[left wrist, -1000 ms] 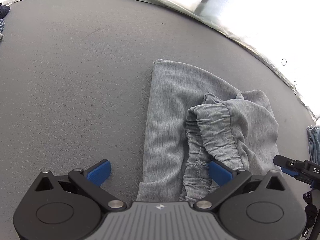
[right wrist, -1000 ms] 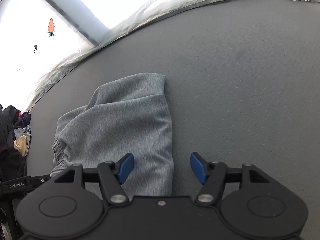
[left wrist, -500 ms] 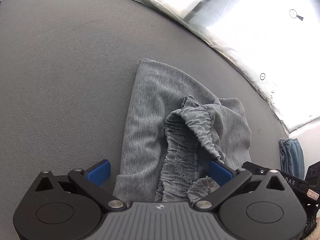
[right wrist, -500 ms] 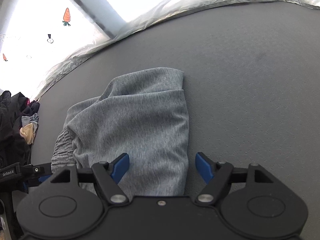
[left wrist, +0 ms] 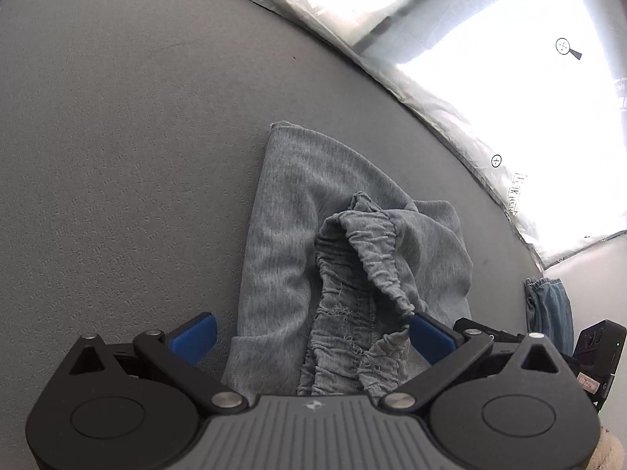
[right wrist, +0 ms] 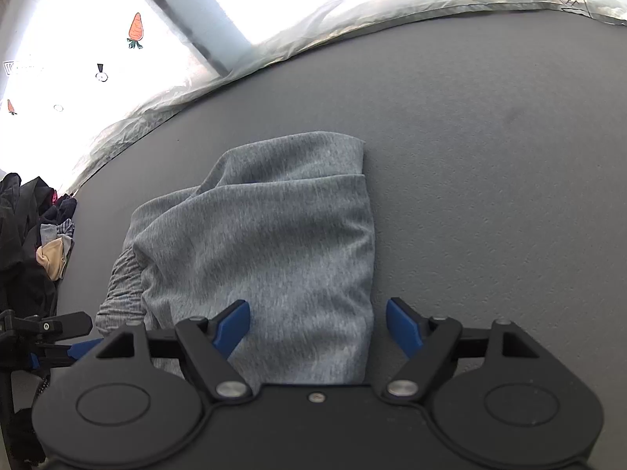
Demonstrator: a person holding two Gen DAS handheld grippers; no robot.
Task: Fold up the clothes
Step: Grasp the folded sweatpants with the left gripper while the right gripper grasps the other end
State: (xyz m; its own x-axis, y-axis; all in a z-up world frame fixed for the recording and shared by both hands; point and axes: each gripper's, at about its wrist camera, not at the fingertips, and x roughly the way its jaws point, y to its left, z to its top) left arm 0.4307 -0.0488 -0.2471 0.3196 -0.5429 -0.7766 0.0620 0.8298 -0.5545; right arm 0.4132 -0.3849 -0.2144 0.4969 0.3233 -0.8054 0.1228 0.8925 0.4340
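Note:
A folded grey sweat garment (left wrist: 290, 243) lies on the dark grey table (left wrist: 117, 156). Its gathered elastic waistband (left wrist: 368, 258) is bunched up on top, running down between my left gripper's blue fingers. My left gripper (left wrist: 309, 335) is open, with the waistband end lying against its right fingertip (left wrist: 427, 333). In the right wrist view the garment (right wrist: 266, 243) shows its smooth folded side, with the waistband (right wrist: 117, 290) peeking out at the left. My right gripper (right wrist: 317, 323) is open and straddles the near right corner of the cloth.
A pile of dark and beige clothes (right wrist: 35, 243) lies at the table's left end. A blue denim piece (left wrist: 548, 305) hangs at the right edge. Shiny plastic sheeting (right wrist: 352, 27) borders the table's far edge. Bare table (right wrist: 490, 156) lies right of the garment.
Both grippers have drawn back and tilted a little, so the garment sits more centred in each view. The waistband has bunched up taller. Both stay open.

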